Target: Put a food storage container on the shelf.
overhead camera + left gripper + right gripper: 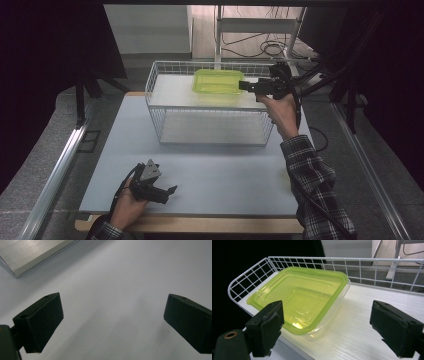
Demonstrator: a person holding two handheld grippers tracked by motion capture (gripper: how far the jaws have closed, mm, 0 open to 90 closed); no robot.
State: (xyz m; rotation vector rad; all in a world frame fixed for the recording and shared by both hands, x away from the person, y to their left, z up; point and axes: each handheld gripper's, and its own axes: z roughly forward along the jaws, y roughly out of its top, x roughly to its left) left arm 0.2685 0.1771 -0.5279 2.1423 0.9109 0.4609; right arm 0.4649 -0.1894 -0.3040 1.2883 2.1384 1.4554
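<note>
A clear plastic tub with a yellow-green lid [218, 81] lies flat on the white top shelf of a wire rack [210, 127]. My right gripper [241, 86] is held level just off the tub's right end. In the right gripper view the tub [299, 300] lies ahead and to the left of my right gripper [327, 327]; its jaws stand wide apart and touch nothing. My left gripper [172, 190] rests low at the table's front left. In the left gripper view, my left gripper [112, 320] is open with bare table between its jaws.
The rack's wire rim [337, 258] rings the shelf's back and sides. The pale table [225, 175] stretches between the rack and its front edge. A ribbed silver panel corner [32, 255] shows ahead of the left gripper. Dark curtains and cables surround the table.
</note>
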